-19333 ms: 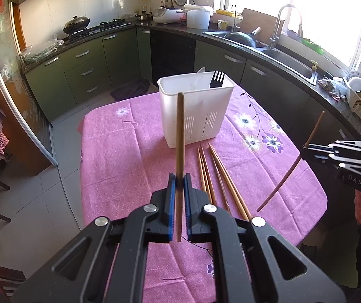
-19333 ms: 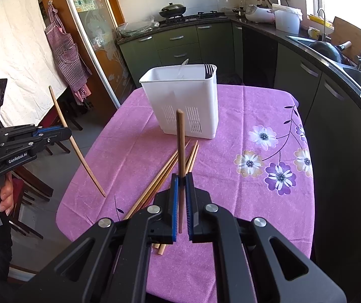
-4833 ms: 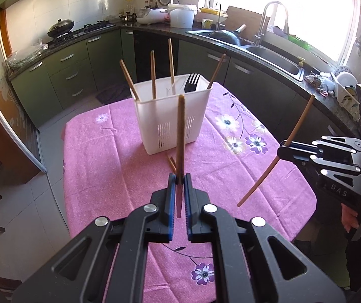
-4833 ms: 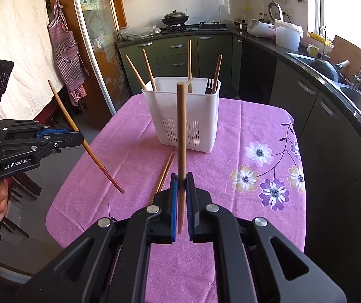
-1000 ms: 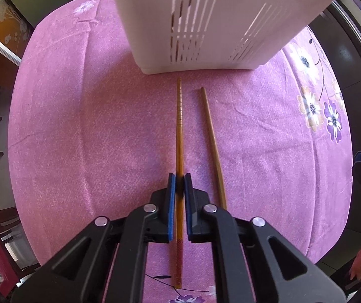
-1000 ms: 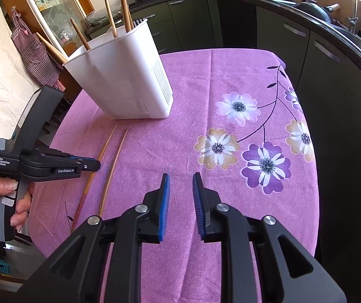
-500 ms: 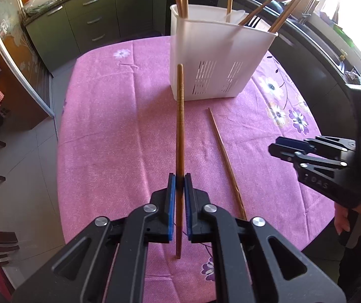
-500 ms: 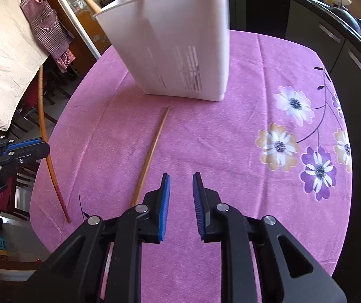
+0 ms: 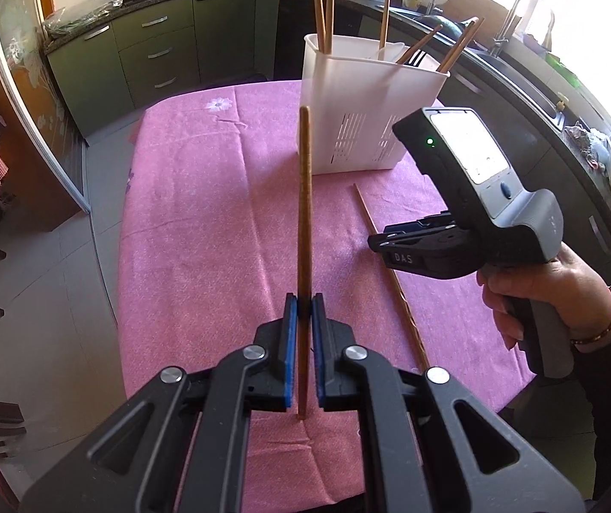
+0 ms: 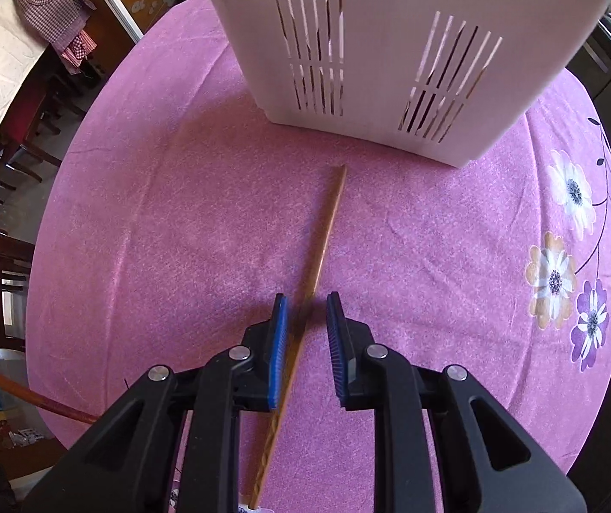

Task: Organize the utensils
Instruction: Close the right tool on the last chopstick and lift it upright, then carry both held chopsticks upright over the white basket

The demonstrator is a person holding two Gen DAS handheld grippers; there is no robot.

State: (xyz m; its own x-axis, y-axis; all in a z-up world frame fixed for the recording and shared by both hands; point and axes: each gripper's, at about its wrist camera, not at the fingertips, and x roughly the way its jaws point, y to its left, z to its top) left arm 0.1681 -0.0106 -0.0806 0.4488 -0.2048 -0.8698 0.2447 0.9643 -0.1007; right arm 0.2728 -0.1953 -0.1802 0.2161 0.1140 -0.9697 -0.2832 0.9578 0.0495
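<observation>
Chopsticks are the things to tidy here. Five of them already stand in the white plastic holder (image 9: 369,98), which sits on the pink flowered tablecloth (image 9: 202,213). They lean against its walls with their tops sticking out.

One more chopstick (image 9: 304,213) is held by the left gripper (image 9: 299,312). Its two blue pads are pressed together on the stick, close to the stick's lower end. Most of the stick points away from the gripper toward the holder. Held like this, the long free part could go into the holder first, I think.

The last chopstick (image 10: 318,252) lies flat on the cloth, just in front of the holder. Its far tip points at the holder's slotted wall but does not touch it. The right gripper (image 10: 305,312) is low over this stick, with one finger on each side. The pads are apart and are not pressing on it, though the left pad is very near the wood. The stick lies a bit slanted between them. I think this hand is getting ready to pinch it. The stick is thin and lies flat on soft cloth, so it may roll or slip when the pads close.

A person's hand (image 9: 562,286) holds the right gripper's handle at the table's edge.
</observation>
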